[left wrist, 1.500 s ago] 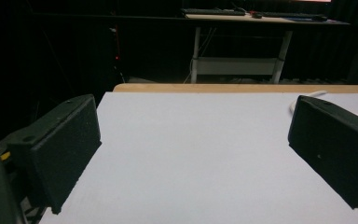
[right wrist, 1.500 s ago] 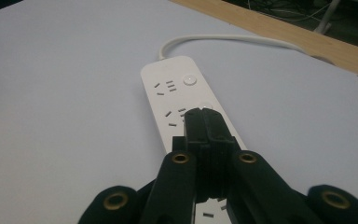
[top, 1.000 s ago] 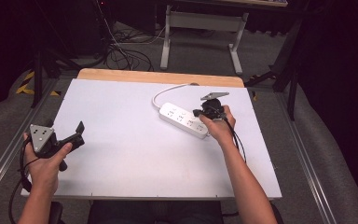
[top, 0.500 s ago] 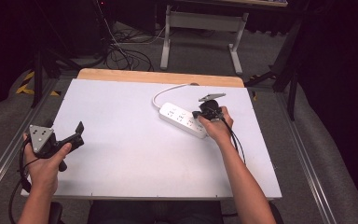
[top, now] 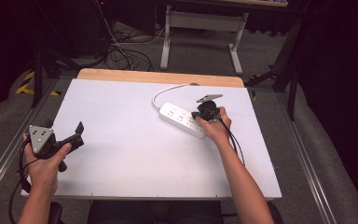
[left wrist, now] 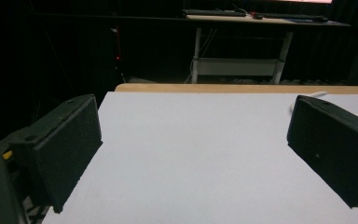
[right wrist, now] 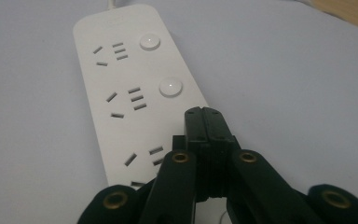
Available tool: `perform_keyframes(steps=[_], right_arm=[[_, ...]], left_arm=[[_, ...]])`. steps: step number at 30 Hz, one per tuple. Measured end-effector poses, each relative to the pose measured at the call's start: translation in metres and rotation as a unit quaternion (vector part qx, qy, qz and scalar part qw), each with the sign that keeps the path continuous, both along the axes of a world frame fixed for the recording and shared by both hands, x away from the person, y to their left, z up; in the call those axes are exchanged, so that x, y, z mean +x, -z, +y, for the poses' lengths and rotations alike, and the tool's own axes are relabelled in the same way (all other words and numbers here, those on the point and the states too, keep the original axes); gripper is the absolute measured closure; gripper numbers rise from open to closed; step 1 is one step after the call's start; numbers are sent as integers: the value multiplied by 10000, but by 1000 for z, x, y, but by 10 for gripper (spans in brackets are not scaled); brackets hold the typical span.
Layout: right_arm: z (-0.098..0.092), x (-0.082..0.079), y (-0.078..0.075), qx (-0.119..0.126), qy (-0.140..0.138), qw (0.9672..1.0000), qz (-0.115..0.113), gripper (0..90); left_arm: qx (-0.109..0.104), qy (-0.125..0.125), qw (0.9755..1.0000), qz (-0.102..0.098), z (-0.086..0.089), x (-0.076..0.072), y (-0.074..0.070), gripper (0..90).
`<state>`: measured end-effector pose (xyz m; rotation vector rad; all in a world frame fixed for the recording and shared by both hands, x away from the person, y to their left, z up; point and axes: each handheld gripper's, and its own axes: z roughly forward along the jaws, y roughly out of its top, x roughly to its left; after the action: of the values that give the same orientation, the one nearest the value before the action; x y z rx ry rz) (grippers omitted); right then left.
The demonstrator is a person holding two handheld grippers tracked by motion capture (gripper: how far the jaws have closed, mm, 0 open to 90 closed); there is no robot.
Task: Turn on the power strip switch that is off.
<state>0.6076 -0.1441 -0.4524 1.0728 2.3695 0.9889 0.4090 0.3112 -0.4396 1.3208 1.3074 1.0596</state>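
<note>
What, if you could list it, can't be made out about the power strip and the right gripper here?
- Third round button on the white plastic power strip: right gripper view, hidden under the closed black right gripper.
- Whether the fingers touch the strip: hidden by the gripper itself.
- Where the strip's white cable ends: high view, lost past the table's far edge.
- Strip's near end: cut off by the gripper body.

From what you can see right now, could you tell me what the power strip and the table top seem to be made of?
The power strip looks like white moulded plastic, smooth with a soft sheen, rounded corners and round buttons. The table top seems a matt white sheet or board, even and unreflective, laid over what looks like light wood, which shows as a strip at the far edge.
</note>
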Motion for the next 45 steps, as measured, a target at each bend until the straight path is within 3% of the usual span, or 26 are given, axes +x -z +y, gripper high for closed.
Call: perform_keyframes(steps=[6,9,13,21,45], right_arm=[[3,0,0,-83,58,9999,16,900],[3,3,-2,-61,144,9997,213,900],[4,4,-3,-81,192,9993,307,900],[13,7,-6,-437,257,9979,400,900],[10,6,-4,-281,244,9986,373,900]], left_arm=[[4,-1,10000,5,0,0,0,37],[20,14,10000,11,0,0,0,37],[53,10,10000,34,0,-1,0,37],[51,47,10000,34,-1,0,0,37],[67,78,9999,37,-3,2,0,38]])
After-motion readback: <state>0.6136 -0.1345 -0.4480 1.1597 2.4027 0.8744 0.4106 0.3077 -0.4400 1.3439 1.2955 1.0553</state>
